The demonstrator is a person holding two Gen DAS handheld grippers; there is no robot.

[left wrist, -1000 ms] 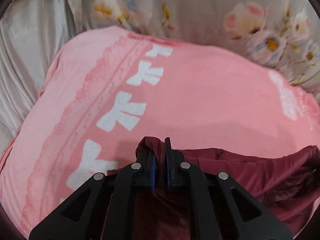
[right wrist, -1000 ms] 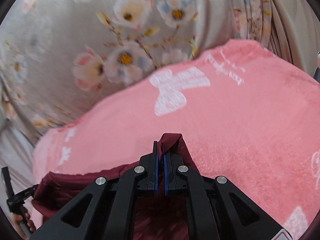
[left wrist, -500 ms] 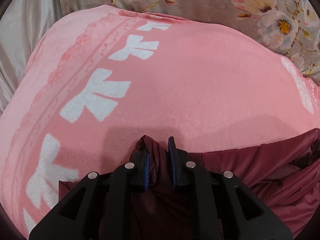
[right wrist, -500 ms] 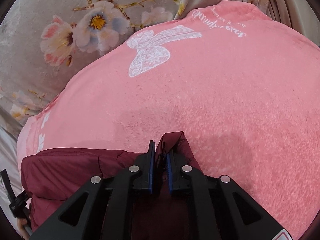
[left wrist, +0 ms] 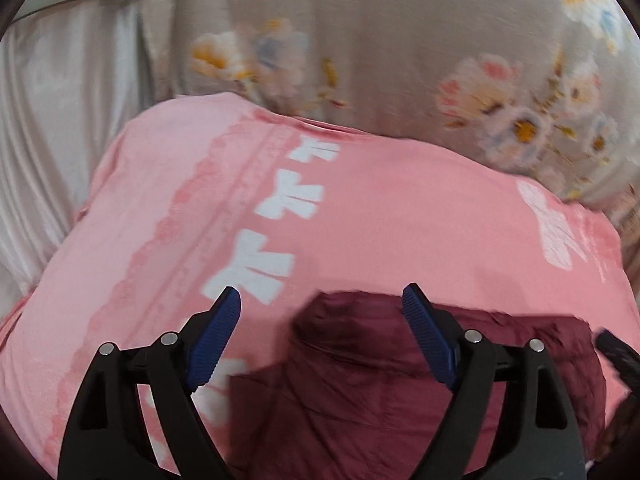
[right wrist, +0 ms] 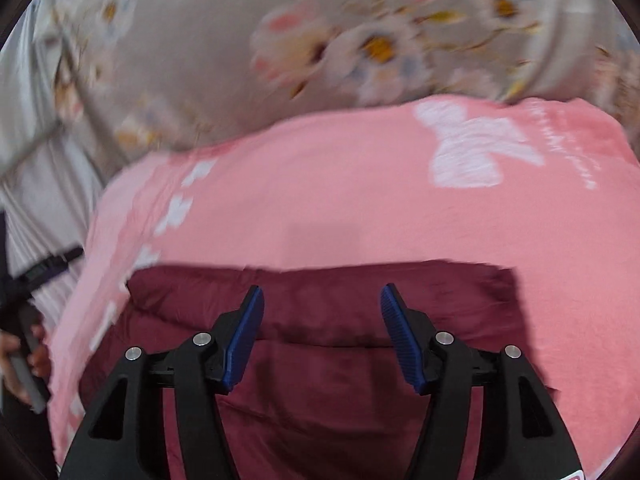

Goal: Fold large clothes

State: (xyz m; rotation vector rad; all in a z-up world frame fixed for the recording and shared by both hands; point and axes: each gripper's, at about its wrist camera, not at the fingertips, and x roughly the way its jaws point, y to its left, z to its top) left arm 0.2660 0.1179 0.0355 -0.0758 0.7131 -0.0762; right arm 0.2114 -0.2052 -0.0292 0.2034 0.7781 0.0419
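Note:
A dark maroon garment [left wrist: 384,380] lies folded on a pink blanket [left wrist: 380,208] with white bow prints. It also shows in the right wrist view [right wrist: 332,308], with a straight folded edge along its far side. My left gripper [left wrist: 322,298] is open and empty above the garment's left corner. My right gripper [right wrist: 322,298] is open and empty above the garment's middle. Both views are blurred by motion.
The pink blanket [right wrist: 360,208] covers the bed. Grey floral bedding [left wrist: 400,48] lies beyond it, and also shows in the right wrist view [right wrist: 240,52]. A white pleated cloth [left wrist: 60,120] hangs at the left. The other gripper and a hand [right wrist: 28,360] show at the left edge.
Both grippers have opened wide and let go of the maroon garment, which now lies flat on the blanket. Both have pulled back and up from it.

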